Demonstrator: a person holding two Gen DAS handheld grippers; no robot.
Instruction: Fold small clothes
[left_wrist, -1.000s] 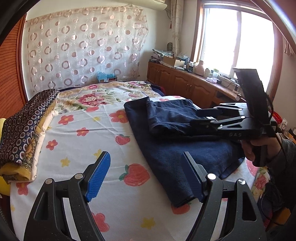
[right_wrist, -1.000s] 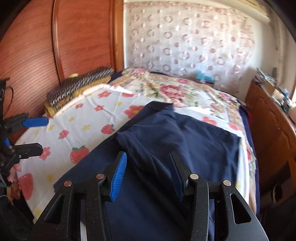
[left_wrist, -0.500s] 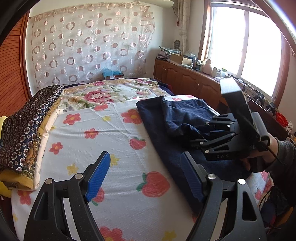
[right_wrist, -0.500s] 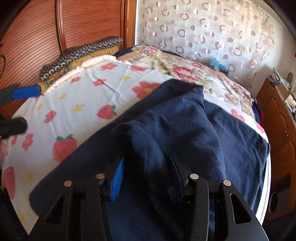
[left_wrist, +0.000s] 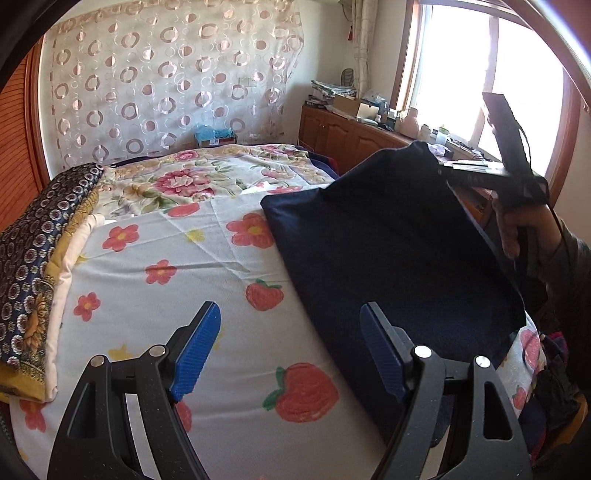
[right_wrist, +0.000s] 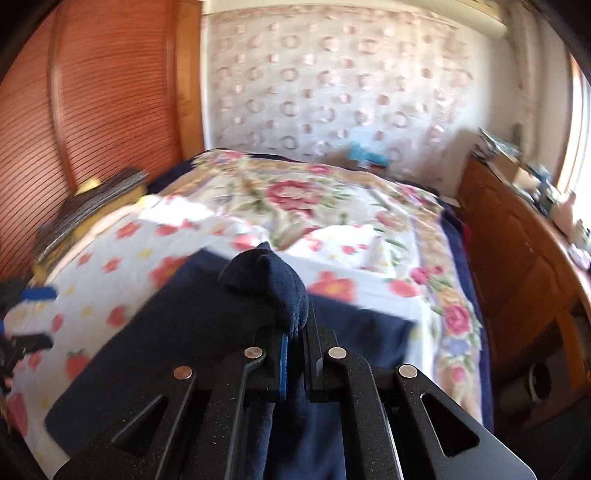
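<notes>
The dark blue garment lies across the bed, one corner raised off it — your right tool has its pads pressed together on a bunch of that cloth, so the fabric slopes up from the sheet toward it, likely to carry that corner over for a fold. Your left tool is spread wide with nothing between its pads, just beside the garment's near edge — well placed, it seems, to pin or take that edge.

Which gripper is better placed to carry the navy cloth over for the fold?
Right: the right gripper is shut on the navy cloth, lifting it. The left gripper is open, holding nothing.
</notes>
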